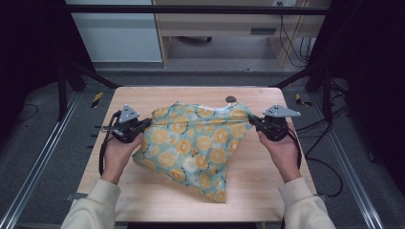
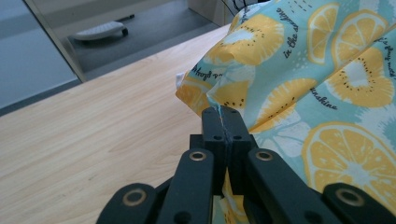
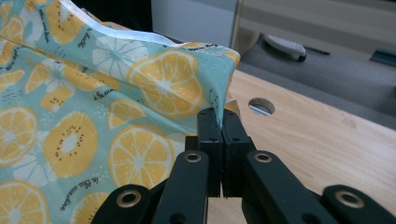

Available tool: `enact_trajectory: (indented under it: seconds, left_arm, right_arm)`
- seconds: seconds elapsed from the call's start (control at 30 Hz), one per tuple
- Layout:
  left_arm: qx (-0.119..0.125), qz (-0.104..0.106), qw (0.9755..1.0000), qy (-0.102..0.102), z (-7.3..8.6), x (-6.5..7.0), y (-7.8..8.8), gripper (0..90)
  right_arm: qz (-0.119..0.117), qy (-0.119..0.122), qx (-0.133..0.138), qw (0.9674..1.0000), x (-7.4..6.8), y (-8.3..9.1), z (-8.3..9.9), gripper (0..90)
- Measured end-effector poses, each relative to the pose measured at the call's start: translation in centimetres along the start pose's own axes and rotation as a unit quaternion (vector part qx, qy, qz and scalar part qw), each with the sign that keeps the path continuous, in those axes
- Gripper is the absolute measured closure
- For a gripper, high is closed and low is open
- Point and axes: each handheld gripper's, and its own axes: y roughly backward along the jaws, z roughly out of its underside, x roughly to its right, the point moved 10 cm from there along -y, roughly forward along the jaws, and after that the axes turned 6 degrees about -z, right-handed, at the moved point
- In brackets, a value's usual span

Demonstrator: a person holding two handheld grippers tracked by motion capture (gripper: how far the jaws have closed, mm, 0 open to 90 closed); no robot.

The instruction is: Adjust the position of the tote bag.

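A teal cloth printed with yellow lemon slices point(image 1: 196, 143) lies spread and rumpled across the middle of the wooden table point(image 1: 157, 200). My left gripper point(image 1: 143, 125) is shut on the cloth's left edge, and the left gripper view shows the fabric point(image 2: 299, 74) pinched between the jaws of the left gripper point(image 2: 223, 114). My right gripper point(image 1: 252, 119) is shut on the cloth's right corner; in the right gripper view the cloth point(image 3: 93, 116) runs into the closed jaws of the right gripper point(image 3: 219, 116). The cloth is stretched between the two grippers, with its lower part sagging toward the front.
A round cable hole point(image 1: 230, 99) sits in the table near the far edge, just behind the cloth, and appears as the hole point(image 3: 261, 106) in the right gripper view. Black frame posts point(image 1: 64, 90) and metal rails point(image 1: 33, 167) flank the table. Bare wood surrounds the cloth.
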Motion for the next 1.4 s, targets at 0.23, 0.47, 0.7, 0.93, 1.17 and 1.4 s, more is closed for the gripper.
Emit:
enact_trajectory:
  seconds: [0.23,0.47,0.7,0.93,1.17,1.4]
  left_arm:
    - [0.021,-0.007,0.9997,0.0,0.3,0.5,1.6,90.0]
    - [0.042,-0.025,0.9988,-0.007,1.1,1.4,4.1,90.0]
    - [0.057,-0.031,0.9978,-0.014,2.1,2.1,5.5,90.0]
    - [0.071,-0.038,0.9966,-0.016,3.1,2.4,7.1,90.0]
    - [0.076,-0.036,0.9964,-0.007,5.1,2.5,8.9,90.0]
    - [0.073,-0.019,0.9972,0.001,6.8,2.7,9.9,90.0]
  right_arm:
    - [-0.006,0.024,0.035,0.9991,-1.5,2.1,-0.9,89.7]
    - [-0.017,0.038,0.06,0.9973,-3.6,4.4,0.1,89.6]
    - [-0.029,0.038,0.074,0.9961,-5.3,5.9,1.8,89.6]
    - [-0.038,0.032,0.075,0.9959,-6.3,6.0,3.4,89.5]
    - [-0.055,0.043,0.075,0.9947,-8.6,6.7,4.7,89.6]
    - [-0.062,0.046,0.069,0.9946,-9.7,6.8,5.6,89.5]
